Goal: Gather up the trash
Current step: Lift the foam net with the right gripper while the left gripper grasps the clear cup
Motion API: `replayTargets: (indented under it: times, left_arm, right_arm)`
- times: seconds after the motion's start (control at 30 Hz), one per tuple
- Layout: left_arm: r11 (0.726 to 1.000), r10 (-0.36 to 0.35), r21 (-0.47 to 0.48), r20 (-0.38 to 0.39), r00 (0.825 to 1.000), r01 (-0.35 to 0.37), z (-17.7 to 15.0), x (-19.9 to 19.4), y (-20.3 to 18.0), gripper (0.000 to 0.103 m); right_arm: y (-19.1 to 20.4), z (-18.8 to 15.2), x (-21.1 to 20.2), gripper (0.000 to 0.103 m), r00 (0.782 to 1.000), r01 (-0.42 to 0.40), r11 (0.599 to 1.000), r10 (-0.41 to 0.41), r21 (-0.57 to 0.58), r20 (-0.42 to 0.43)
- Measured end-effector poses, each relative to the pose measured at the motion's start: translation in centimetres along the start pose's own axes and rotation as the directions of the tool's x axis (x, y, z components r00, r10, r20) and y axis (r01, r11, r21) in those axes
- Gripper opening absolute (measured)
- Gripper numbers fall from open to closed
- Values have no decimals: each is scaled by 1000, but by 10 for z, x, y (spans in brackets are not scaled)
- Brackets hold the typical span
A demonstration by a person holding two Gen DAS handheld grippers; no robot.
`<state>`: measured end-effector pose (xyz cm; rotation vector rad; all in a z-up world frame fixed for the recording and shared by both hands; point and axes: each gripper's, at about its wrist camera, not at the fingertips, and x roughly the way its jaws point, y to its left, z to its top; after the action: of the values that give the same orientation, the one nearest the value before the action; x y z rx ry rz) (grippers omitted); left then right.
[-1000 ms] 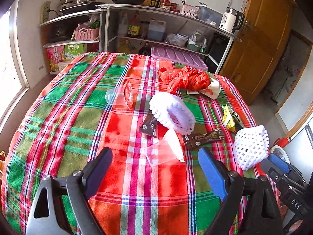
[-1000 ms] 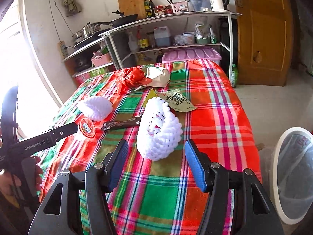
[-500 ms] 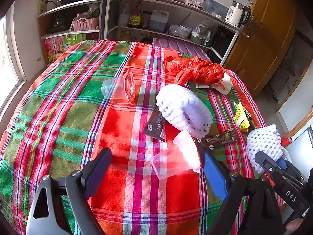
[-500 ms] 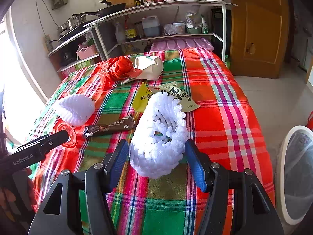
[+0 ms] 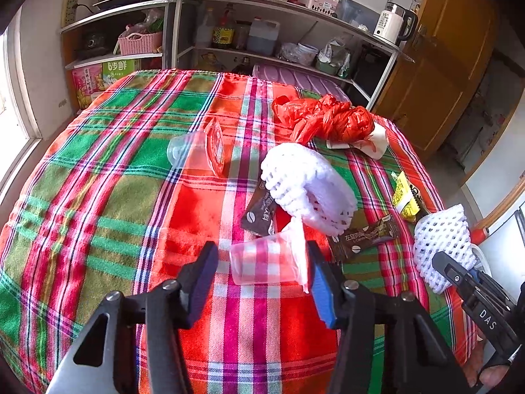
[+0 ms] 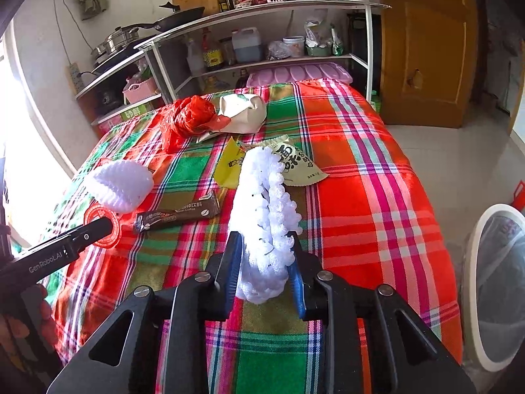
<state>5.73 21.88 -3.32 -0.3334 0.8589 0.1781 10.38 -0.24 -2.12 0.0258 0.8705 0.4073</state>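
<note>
My left gripper (image 5: 262, 271) is open around a clear plastic cup (image 5: 267, 261) lying on its side on the plaid tablecloth; the jaws flank the cup without squeezing it. My right gripper (image 6: 264, 264) is shut on a white foam fruit net (image 6: 265, 216), squeezed flat between its pads. That net also shows in the left wrist view (image 5: 441, 246) at the right table edge. A second foam net (image 5: 306, 187), two brown coffee sachets (image 5: 362, 236), a red-lidded clear cup (image 5: 200, 152), a red plastic bag (image 5: 328, 118) and a yellow snack wrapper (image 5: 405, 197) lie on the table.
A white bin with a clear liner (image 6: 495, 285) stands on the floor to the right of the table. A metal shelf with bottles and pans (image 5: 262, 32) stands behind the table. A wooden door (image 6: 426, 49) is at the back right. A crumpled paper bag (image 6: 242, 111) lies beside the red bag.
My left gripper moved forward and narrowed around the clear cup. My right gripper closed on the white foam net, flattening it.
</note>
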Motion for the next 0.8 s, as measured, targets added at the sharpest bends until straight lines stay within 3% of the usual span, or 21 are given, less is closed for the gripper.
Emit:
replayTargets:
  times: [0.07,0.47,0.8]
  left_arm:
    - [1000,-4,1,-5,1000,4,0,0,0,44]
    - [999,5,36,30,1000,-7,-2,-15,-6,43]
    - [996,-33,82,60,998,28,-10,-38,-27,43]
  right_arm:
    - [-1,-1,-1,23,1000,-4,1000,4,5,1]
    - [-8,-5,-13,18,1000,-4,1000,4,11,24]
    - [-9,-12,-40,17,997,-1,1000,1,-1,75]
